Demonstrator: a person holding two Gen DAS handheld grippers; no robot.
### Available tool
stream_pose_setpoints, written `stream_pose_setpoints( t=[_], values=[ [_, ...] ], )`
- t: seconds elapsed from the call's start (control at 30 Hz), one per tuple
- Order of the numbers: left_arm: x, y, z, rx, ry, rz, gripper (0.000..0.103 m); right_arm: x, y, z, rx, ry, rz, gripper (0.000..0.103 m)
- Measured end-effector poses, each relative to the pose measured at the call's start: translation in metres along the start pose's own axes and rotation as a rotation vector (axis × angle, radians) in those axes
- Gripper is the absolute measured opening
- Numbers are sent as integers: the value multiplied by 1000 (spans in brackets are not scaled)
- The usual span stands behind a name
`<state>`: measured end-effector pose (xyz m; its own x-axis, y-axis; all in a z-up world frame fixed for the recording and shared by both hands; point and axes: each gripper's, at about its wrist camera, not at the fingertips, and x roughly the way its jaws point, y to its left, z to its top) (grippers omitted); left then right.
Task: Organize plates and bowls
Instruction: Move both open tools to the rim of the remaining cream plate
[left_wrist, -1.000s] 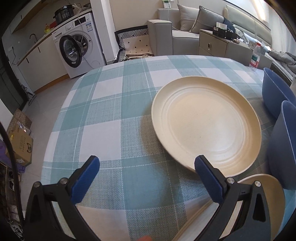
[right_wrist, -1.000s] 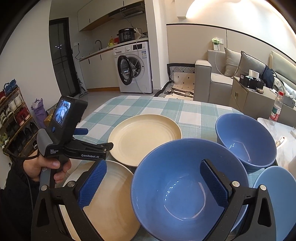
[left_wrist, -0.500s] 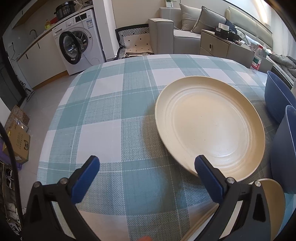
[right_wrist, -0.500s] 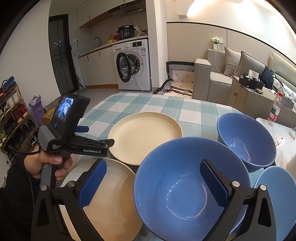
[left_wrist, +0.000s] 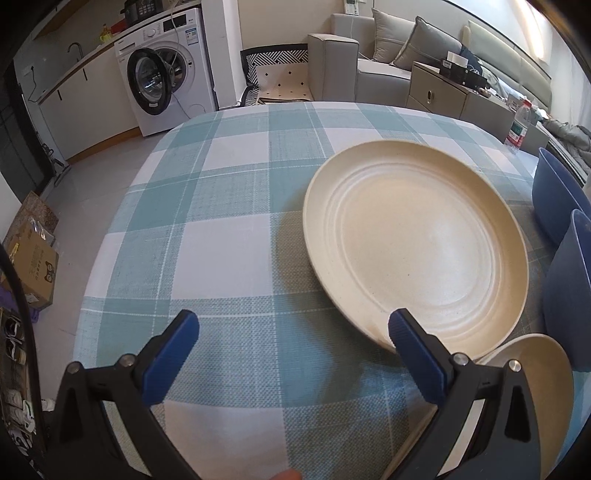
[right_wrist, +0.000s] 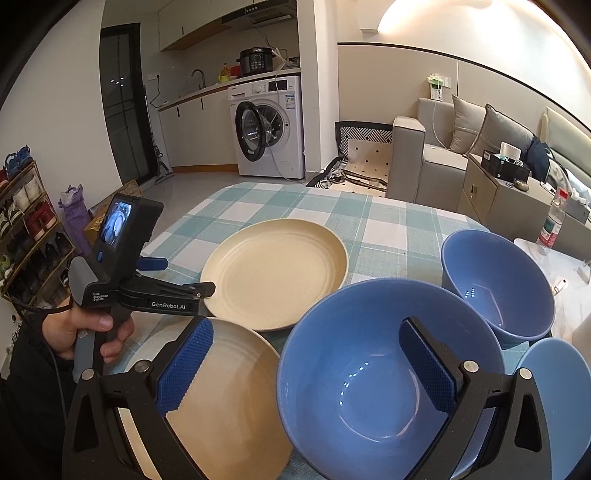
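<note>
Both hand-held grippers gape empty: the left (left_wrist: 291, 341) just beside the far plate (left_wrist: 413, 240) (its near rim), the right (right_wrist: 303, 363) above the big bowl (right_wrist: 369, 387).

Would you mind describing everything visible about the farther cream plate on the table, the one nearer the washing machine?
The farther cream plate is round and shallow, with a matte speckled surface and concentric ridges stepping down from its rim. It looks like plastic or wheat-straw ware. It is empty and lies flat on the checked tablecloth. The open left tongs sit at its near edge, one finger overlapping the rim; contact is unclear.
</note>
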<state>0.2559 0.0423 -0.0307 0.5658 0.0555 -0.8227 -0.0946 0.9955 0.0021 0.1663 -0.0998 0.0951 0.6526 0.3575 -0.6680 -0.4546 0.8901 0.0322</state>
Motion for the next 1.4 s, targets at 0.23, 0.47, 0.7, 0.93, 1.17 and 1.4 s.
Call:
stream_pose_setpoints(
  t=[0.23,0.47,0.7,0.93,1.17,1.4],
  values=[
    [-8,16,-10,-27,-5,6,103,8,5,9,-5,24,18,102],
    [-14,34,-19,-59,-6,21,103,22,18,20,-17,63,30,102],
    [-14,46,-22,-87,-3,13,103,34,33,29,-43,88,44,102],
    [-15,52,-24,-92,-4,14,103,49,41,41,-48,113,59,102],
    [-15,56,-25,-112,-1,-5,103,71,29,57,77,145,87,102],
    [-14,60,-25,-127,0,-35,103,92,28,68,122,168,85,102]
  ],
)
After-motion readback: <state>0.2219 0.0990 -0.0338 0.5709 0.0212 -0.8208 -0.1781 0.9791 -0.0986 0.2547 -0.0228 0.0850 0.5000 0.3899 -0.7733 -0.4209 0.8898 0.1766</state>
